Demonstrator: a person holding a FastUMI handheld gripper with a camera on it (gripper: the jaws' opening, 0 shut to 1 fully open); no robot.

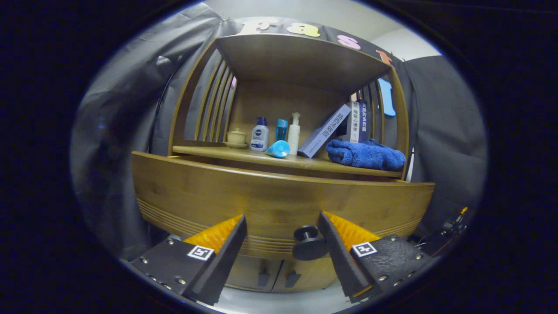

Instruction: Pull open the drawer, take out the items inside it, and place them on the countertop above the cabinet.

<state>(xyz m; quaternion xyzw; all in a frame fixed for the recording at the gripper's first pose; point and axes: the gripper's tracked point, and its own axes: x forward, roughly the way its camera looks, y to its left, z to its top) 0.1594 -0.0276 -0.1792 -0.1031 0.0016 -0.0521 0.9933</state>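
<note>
A wooden cabinet drawer (270, 196) faces me with its front panel closed against the cabinet. Its round dark knob (308, 242) sticks out low on the front, just inside my right finger (338, 248). My gripper (283, 222) is open, fingers spread wide, with the knob between them but nearer the right one. Neither finger touches the knob. The countertop (279, 160) runs above the drawer. The drawer's inside is hidden.
On the countertop stand a small lidded cup (236, 137), a white bottle (260, 135), a teal bottle (281, 129), a pump bottle (294, 133), a lying blue tube (278, 149), leaning books (340, 126) and a folded blue towel (365, 155). Lower cabinet doors (279, 274) sit beneath the drawer.
</note>
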